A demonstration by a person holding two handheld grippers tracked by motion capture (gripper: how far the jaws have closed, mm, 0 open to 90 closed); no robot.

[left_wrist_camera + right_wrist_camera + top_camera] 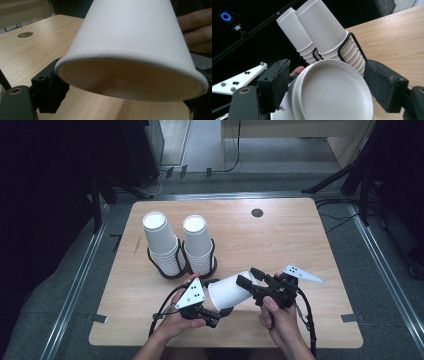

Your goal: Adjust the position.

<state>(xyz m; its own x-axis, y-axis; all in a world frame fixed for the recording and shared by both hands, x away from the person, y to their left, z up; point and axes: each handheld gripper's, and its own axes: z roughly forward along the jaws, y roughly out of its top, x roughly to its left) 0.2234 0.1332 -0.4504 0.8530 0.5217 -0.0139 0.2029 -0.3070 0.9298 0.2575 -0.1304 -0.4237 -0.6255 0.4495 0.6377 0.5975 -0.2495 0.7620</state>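
A white paper cup [229, 291] lay on its side above the table [300, 245], held between both hands near the front edge. The left tongs [218, 313] were clenched on the cup's rim end. The right tongs [248, 277] flanked the cup's base, pads just off it, released. Two stacks of paper cups [177, 242] stood in wire holders [181, 265] behind.

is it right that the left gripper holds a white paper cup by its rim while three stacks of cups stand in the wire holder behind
Not quite: two stacks stand in the wire holder, not three, as the high view shows. The rest holds: the left gripper holds the white paper cup at its rim.
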